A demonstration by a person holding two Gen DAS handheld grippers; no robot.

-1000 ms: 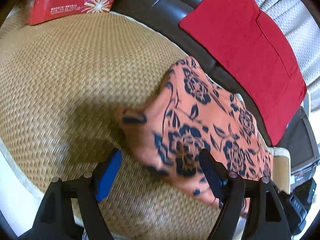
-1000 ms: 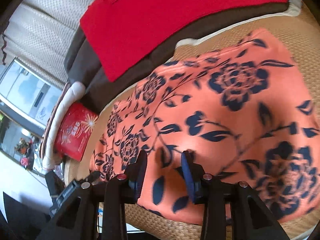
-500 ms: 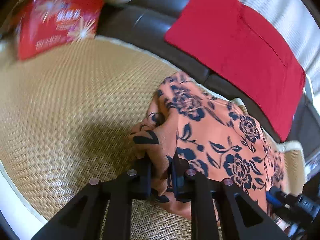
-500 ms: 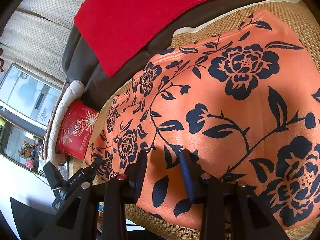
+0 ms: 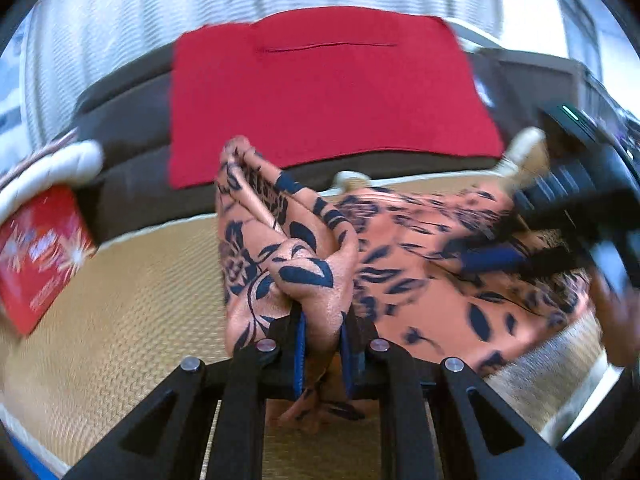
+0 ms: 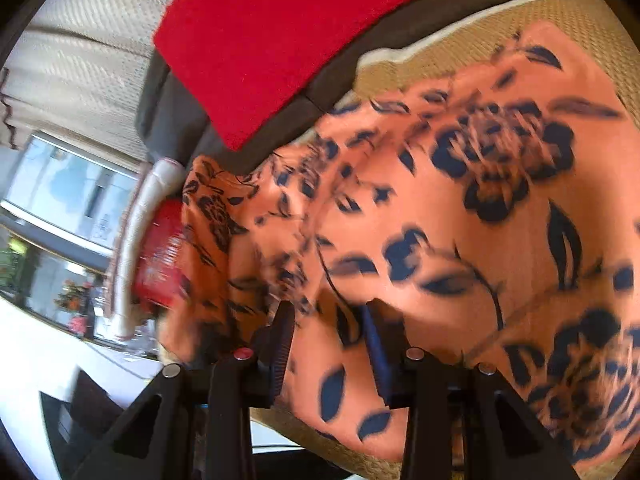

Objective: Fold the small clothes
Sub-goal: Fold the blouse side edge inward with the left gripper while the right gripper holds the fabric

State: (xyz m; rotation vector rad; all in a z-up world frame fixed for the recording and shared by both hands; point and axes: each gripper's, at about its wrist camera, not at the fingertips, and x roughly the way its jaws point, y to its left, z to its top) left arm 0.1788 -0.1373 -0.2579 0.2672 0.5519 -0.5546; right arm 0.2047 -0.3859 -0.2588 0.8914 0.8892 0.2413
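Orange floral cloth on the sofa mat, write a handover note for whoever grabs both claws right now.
Left claw: shut on a bunched edge of the orange floral cloth, lifted off the woven mat.
Right claw: pads astride the near edge of the cloth; grip unclear.
Done: one side picked up.
Left: carry it across, lay flat, finish folding. Red box sits aside.

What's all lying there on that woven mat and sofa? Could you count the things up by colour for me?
Orange with dark flowers: 1, the floral garment, one corner pinched in the left claw.
Red: 2, the red cloth on the sofa back and the red box at the mat's edge.
Total: 3
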